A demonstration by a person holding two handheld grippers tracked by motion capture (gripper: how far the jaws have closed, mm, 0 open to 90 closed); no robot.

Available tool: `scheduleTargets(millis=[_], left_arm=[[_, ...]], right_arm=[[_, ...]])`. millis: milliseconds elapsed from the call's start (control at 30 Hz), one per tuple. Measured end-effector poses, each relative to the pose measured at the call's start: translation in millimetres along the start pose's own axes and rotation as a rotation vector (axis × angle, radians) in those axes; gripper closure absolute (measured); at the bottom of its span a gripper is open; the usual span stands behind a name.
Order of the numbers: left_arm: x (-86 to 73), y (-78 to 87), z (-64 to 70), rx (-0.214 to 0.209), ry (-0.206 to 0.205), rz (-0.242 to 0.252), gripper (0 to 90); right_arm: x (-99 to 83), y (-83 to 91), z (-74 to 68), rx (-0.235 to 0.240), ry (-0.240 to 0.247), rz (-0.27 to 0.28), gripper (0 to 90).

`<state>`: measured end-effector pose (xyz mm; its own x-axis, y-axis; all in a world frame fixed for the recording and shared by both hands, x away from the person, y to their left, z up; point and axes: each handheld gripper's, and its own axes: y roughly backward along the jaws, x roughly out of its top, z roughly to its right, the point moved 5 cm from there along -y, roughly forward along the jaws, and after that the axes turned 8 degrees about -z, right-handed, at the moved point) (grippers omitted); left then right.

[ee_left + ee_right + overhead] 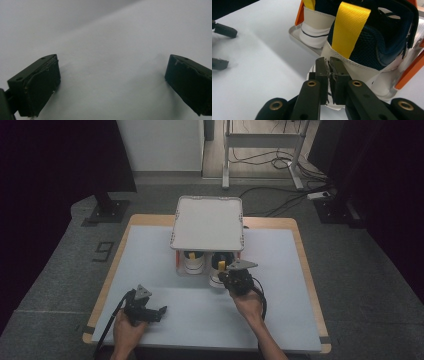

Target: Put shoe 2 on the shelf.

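A pair of cream and navy shoes with yellow heel tabs stands on the lower tray of a small white rack [207,222]. The right shoe [218,266] [367,42] juts out over the tray's front edge; the left shoe [193,261] [314,27] sits further in. My right gripper [225,276] [329,67] is shut, its tips against the right shoe's heel just under the yellow tab [349,25]; nothing shows between the jaws. My left gripper [161,310] [112,65] rests low over the bare table at the front left, open and holding nothing.
The rack has orange corner posts [409,72] and a flat white top that hides most of the shoes from above. The white table mat [150,260] runs to wooden edges. The left gripper [222,47] lies left of the rack in the right gripper view.
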<state>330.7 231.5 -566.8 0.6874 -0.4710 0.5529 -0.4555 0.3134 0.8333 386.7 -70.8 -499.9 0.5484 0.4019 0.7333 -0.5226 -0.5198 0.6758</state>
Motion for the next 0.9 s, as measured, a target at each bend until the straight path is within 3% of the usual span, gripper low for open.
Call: scheduleTargets(millis=[67, 100, 233, 900], left_arm=[[0.0, 0.0, 0.0, 0.000, 0.000, 0.000, 0.0], [0.0, 0.0, 0.0, 0.000, 0.000, 0.000, 0.0], [0.0, 0.0, 0.0, 0.000, 0.000, 0.000, 0.0], [0.0, 0.0, 0.1, 0.000, 0.000, 0.001, 0.0]], right_arm=[[0.8, -1.1, 1.0, -0.011, 0.003, -0.003, 85.0], [1.6, -3.8, 5.2, -0.047, 0.000, -0.008, 84.9], [2.0, -8.3, 17.0, -0.077, -0.026, -0.003, 85.0], [13.8, -32.2, 31.2, -0.131, -0.032, 0.022, 83.3]])
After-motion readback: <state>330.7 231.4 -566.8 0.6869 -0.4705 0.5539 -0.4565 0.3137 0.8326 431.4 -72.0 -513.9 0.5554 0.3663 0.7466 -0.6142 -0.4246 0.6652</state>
